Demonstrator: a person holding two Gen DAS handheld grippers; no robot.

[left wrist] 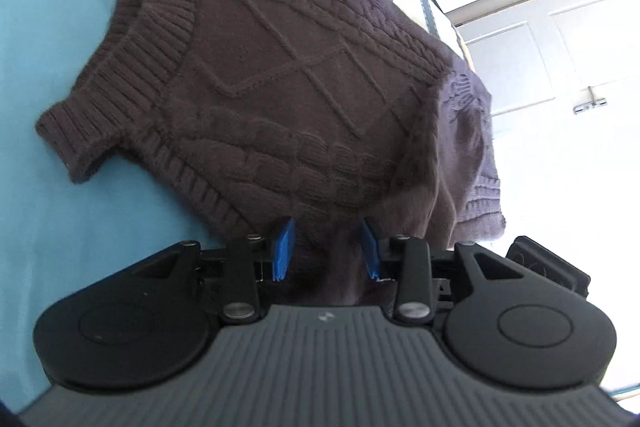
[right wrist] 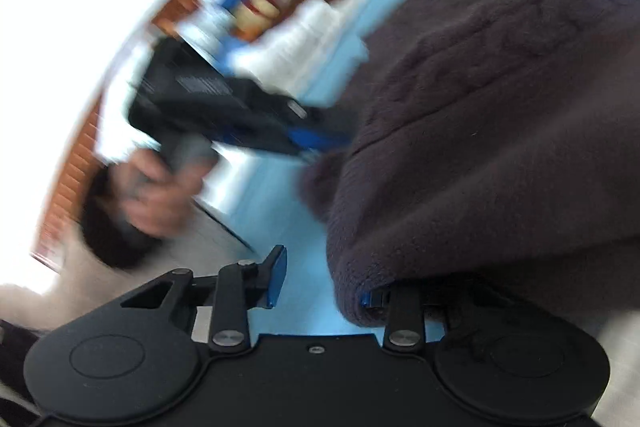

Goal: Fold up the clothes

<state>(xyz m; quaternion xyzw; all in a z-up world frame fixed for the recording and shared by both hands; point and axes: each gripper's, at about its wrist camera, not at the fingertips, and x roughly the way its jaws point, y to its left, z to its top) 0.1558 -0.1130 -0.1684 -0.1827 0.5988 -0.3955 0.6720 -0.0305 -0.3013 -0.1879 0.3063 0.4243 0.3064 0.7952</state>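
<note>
Left wrist view: brown sweater (left wrist: 280,75) bunched between left gripper's (left wrist: 326,247) part-open blue pads, grip uncertain.

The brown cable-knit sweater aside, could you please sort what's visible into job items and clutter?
Job:
brown cable-knit sweater
left gripper
right gripper
blue table cover

Lying about:
white panelled door
blurred shelf items

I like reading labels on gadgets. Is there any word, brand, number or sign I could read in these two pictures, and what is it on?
None can be read.
Left gripper: a pale printed panel on its black body, too blurred to read.
Grey ribbed housing in the left wrist view: a tiny pale mark, too small to make out.
Brown knitted sweater: no tag or lettering shows.
Blurred shelf items: colours only, nothing legible.
</note>
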